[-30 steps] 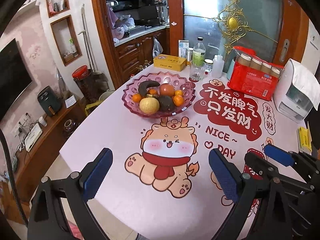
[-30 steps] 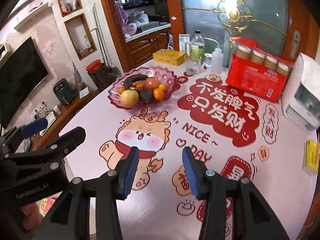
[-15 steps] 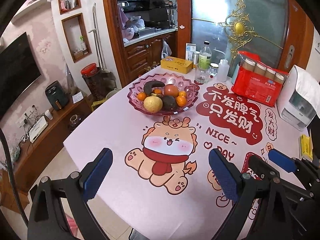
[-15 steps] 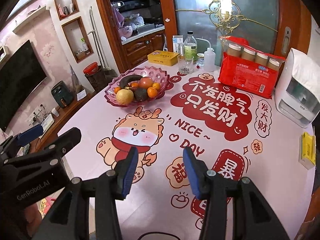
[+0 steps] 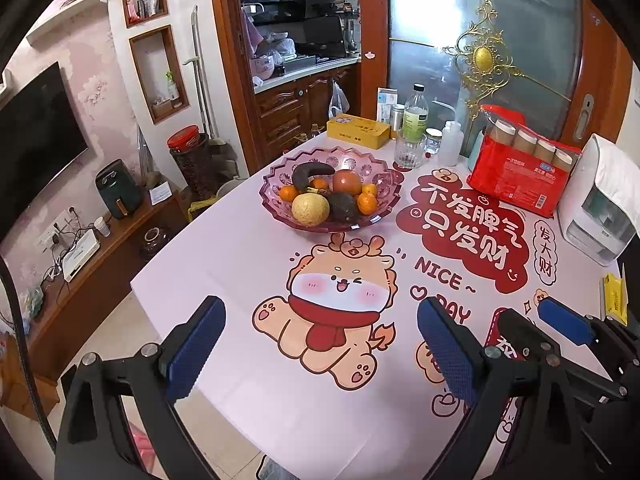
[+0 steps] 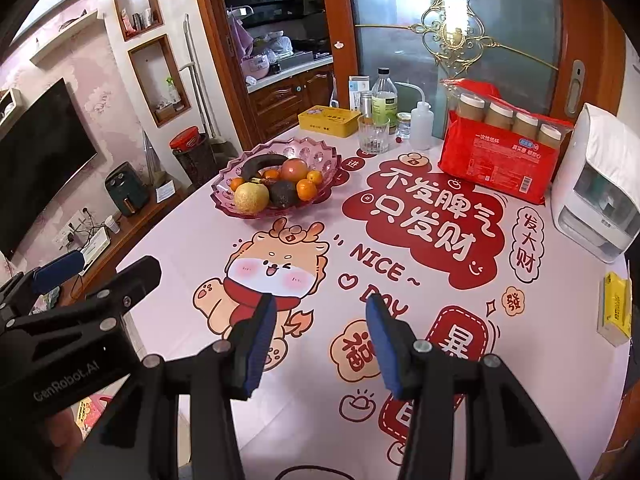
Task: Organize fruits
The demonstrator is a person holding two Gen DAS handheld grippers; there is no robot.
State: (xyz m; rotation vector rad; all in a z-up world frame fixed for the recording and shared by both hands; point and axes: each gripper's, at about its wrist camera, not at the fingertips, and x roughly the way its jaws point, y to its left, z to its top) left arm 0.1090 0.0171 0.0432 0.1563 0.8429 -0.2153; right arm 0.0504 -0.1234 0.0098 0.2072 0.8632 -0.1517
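Fruits (image 5: 330,196) sit bowled at counter's (image 5: 240,264) far-left edge, ahead of both grippers; left gripper (image 5: 320,344) nearer, wide open, empty; right gripper (image 6: 320,340) half-open, empty.

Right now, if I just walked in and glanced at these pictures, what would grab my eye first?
Probably the pink tablecloth, with its cartoon dragon in a red scarf at the middle and big red Chinese lettering to its right. Next, the pink glass fruit bowl beyond the dragon, heaped with oranges, a yellow pear and darker fruit. Nearest the camera, the left gripper and right gripper hang open and empty over the table's near edge.
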